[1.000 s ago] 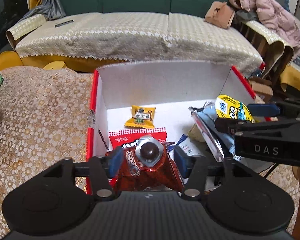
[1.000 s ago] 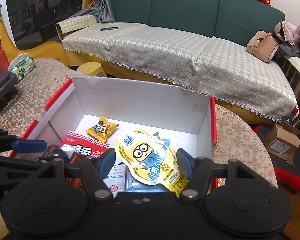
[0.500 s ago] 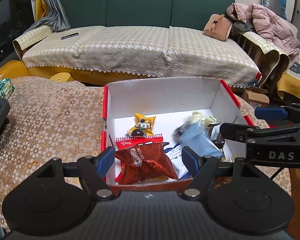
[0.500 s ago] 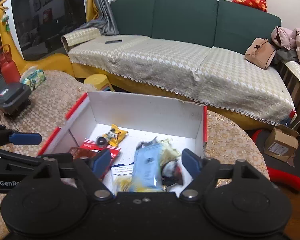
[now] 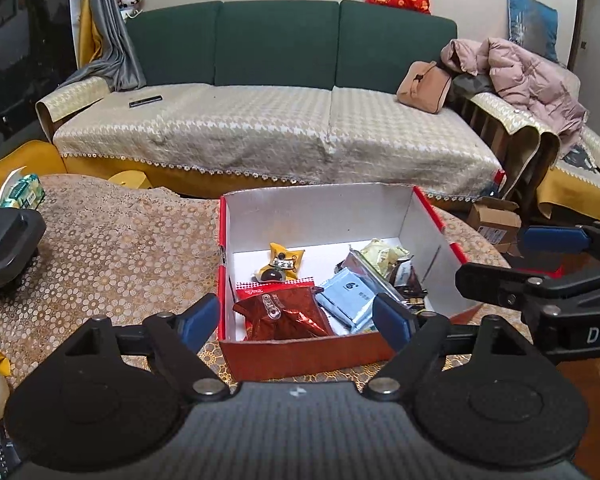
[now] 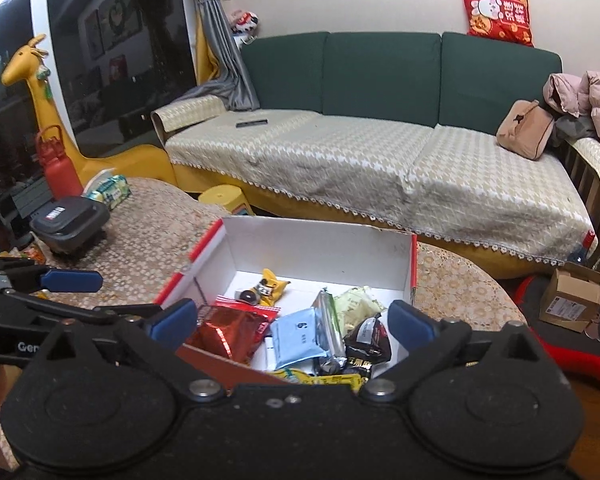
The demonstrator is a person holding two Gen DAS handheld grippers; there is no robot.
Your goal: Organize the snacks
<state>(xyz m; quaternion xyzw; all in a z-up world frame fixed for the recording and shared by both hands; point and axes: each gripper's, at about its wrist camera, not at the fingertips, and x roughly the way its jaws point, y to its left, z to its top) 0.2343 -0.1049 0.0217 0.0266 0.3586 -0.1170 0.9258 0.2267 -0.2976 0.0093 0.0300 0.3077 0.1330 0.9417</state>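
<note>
A red-sided cardboard box (image 5: 300,354) with a white inside stands on the lace-covered table; it also shows in the right wrist view (image 6: 320,248). In it lie a red foil Oreo packet (image 5: 284,314), a light blue packet (image 5: 346,296), a small yellow packet (image 5: 284,260), a pale green packet (image 5: 382,256) and a dark packet (image 6: 370,338). A yellow Minions packet (image 6: 324,380) lies at the box's near edge. My left gripper (image 5: 296,322) is open and empty above the box's near wall. My right gripper (image 6: 294,324) is open and empty, also over the box.
A dark grey device (image 5: 4,240) and a green tissue pack (image 5: 20,192) sit on the table at the left. A red bottle (image 6: 60,164) stands beyond. A sofa (image 5: 276,128) runs behind the table. A small cardboard box (image 6: 572,300) lies on the floor at the right.
Both grippers opened, dropped the red Oreo packet and the yellow Minions packet into the box, then pulled back and up from it.
</note>
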